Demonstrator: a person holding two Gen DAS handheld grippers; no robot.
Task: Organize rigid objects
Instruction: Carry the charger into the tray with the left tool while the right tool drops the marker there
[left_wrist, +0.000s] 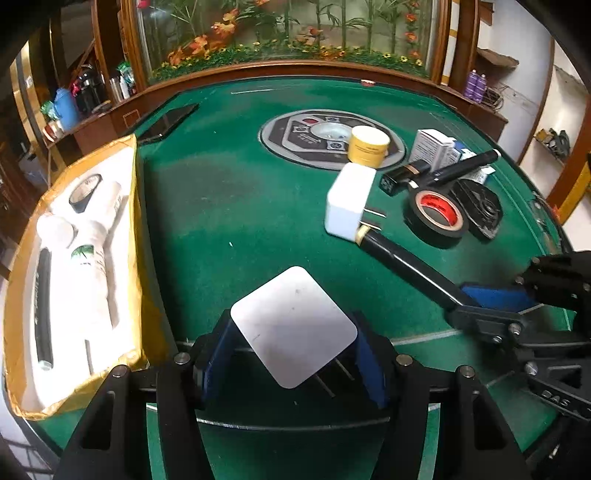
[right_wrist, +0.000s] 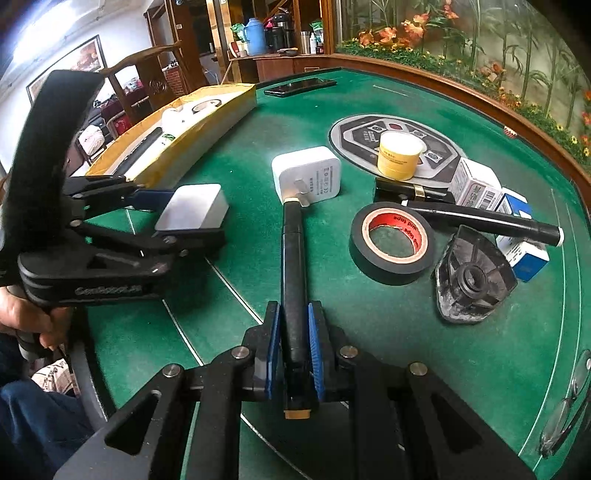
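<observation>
My left gripper (left_wrist: 295, 343) is shut on a white plug adapter (left_wrist: 293, 325), which sits tilted between the blue pads with its prongs toward me; the same adapter (right_wrist: 192, 206) shows in the right wrist view. My right gripper (right_wrist: 294, 317) is shut on a black stick with gold ends (right_wrist: 293, 258). The stick's far tip lies by the prongs of a second white adapter (right_wrist: 306, 173) on the green table. A yellow tray with white lining (left_wrist: 136, 221) stands at the left and holds a tape roll, white bottles and a black pen.
Right of the second adapter lie a yellow jar (right_wrist: 399, 155), a black tape roll (right_wrist: 369, 258), a black marker (right_wrist: 480, 218), small boxes (right_wrist: 476, 184) and a black fan-shaped part (right_wrist: 472, 280). A phone (left_wrist: 166, 122) lies at the back left. Glasses (right_wrist: 565, 406) rest near the right edge.
</observation>
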